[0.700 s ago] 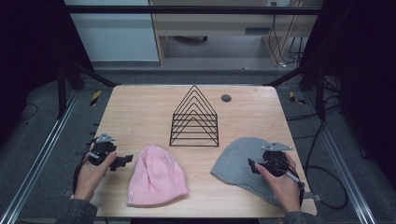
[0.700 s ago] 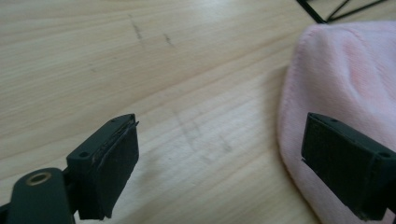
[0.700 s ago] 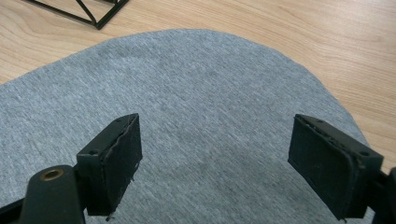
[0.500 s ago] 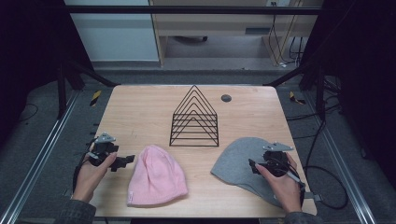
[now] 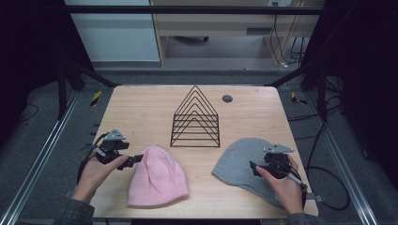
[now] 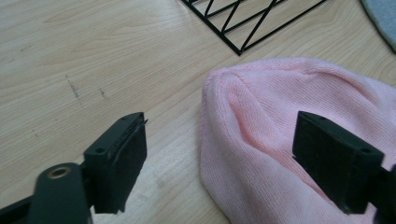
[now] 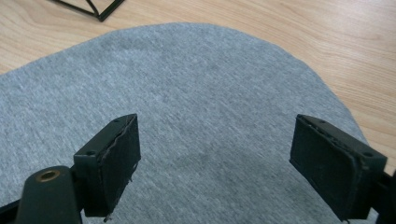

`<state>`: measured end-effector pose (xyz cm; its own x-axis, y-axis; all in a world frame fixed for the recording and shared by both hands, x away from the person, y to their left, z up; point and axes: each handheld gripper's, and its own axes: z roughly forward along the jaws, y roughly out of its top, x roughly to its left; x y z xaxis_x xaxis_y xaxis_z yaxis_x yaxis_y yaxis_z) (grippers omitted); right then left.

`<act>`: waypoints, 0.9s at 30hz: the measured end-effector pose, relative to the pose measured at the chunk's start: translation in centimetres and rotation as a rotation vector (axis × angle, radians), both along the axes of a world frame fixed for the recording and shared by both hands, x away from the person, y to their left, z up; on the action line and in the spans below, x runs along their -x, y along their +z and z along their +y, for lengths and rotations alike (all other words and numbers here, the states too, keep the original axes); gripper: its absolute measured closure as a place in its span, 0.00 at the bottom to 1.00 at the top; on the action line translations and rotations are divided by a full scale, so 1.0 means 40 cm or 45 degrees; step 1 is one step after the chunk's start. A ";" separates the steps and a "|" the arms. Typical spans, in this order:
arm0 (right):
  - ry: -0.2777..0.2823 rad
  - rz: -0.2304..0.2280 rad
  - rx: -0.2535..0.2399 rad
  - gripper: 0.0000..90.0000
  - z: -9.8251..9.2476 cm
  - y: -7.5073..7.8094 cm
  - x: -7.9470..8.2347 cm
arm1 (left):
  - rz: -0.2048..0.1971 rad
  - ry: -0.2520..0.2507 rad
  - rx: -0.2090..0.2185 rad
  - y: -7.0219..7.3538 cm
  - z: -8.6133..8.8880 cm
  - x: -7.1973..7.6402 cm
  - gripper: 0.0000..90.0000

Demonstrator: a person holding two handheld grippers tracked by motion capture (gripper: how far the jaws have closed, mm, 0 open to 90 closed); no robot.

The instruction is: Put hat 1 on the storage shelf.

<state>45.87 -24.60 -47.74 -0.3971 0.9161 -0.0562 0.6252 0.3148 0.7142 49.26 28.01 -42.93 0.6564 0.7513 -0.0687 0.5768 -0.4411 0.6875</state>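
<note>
A pink knit beanie lies flat at the table's front, left of centre. My left gripper is just to its left, jaws pointing at its crown. In the left gripper view the jaws stand open, with the edge of the pink beanie between and under them and no pad pressing on it. At the front right lies a grey beanie. My right gripper hovers over it, pointing left. The right gripper view has the jaws open above the grey beanie, holding nothing.
A black wire rack of nested triangles stands mid-table behind both hats; its corner is at the top of the left gripper view. A small dark round disc lies behind it. The wooden table has bare wood at the back left.
My left gripper has crept a little to the right, up to the pink beanie's edge. The right hand and both hats have stayed put.
</note>
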 end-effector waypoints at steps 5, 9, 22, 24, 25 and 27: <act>0.005 0.004 0.020 0.18 0.004 -0.001 0.002 | 0.044 -0.043 -0.050 0.006 -0.018 -0.026 0.31; 0.007 0.005 0.014 0.19 0.004 0.000 0.005 | 0.097 -0.074 -0.099 -0.001 -0.040 -0.060 0.40; 0.041 0.012 0.025 0.19 0.014 -0.002 0.005 | 0.222 -0.123 -0.173 -0.050 -0.074 -0.107 0.65; 0.039 0.014 0.021 0.19 0.014 0.000 0.007 | 0.239 -0.142 -0.172 -0.054 -0.079 -0.110 0.77; 0.037 0.011 0.025 0.19 0.013 0.000 0.007 | 0.246 -0.152 -0.174 -0.055 -0.082 -0.109 0.81; 0.037 0.011 0.024 0.19 0.012 0.000 0.008 | 0.244 -0.154 -0.182 -0.055 -0.086 -0.104 0.84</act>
<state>45.57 -24.10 -47.73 -0.4237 0.9031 -0.0699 0.6219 0.3461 0.7024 53.40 24.56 -45.11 0.7272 0.6792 -0.0993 0.6277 -0.5995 0.4966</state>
